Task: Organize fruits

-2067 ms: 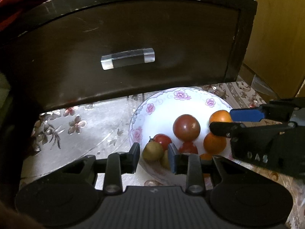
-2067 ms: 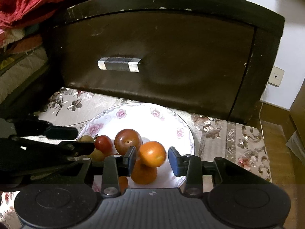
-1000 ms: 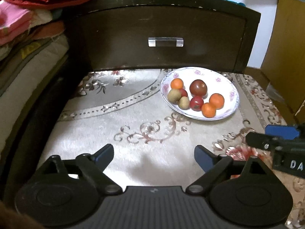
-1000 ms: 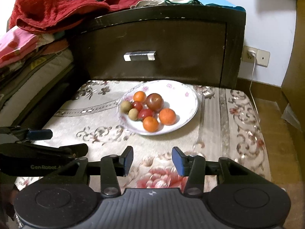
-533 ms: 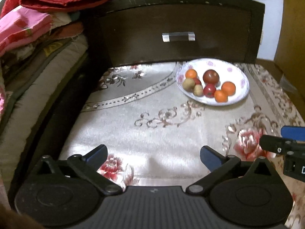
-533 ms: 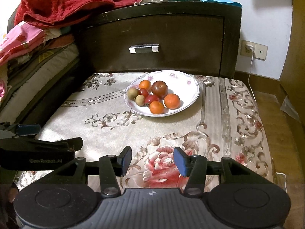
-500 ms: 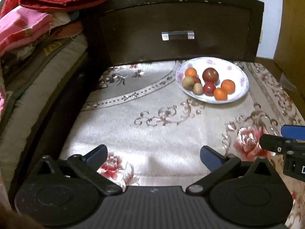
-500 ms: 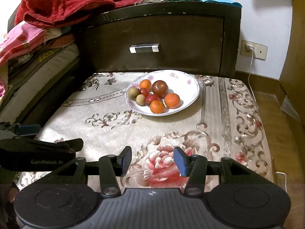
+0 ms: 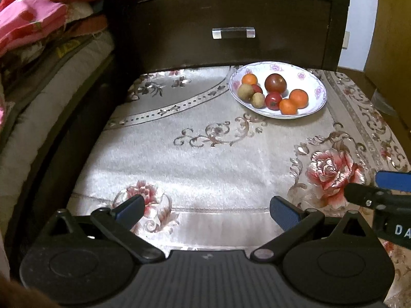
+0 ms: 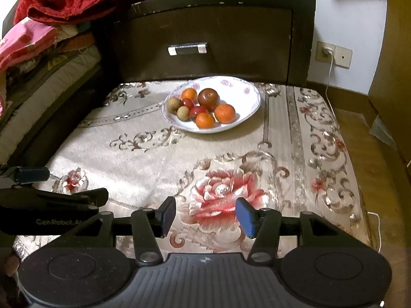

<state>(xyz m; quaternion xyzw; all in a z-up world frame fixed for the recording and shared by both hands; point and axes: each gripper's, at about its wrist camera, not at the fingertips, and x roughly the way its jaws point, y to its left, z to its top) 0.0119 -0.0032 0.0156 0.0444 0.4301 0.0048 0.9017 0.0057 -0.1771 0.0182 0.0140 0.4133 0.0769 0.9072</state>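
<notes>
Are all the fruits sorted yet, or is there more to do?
It looks done: every fruit in view sits in the flowered plate, oranges included. In hand: nothing; the left gripper is open and the right gripper is opening, empty. No loose fruit shows on the cloth.

Both views are dim and warm-toned, with the brightest patch on the pale cloth in the middle, where a soft sheen runs across the weave. The white plate catches the light and throws a shadow to its near right. The dark drawer front at the far side swallows detail; only its handle glints. The corners fall to black, and straight edges bow outward under fisheye distortion. The cloth pattern looks slightly smeared in the right wrist view. The left and right margins are soft.
</notes>
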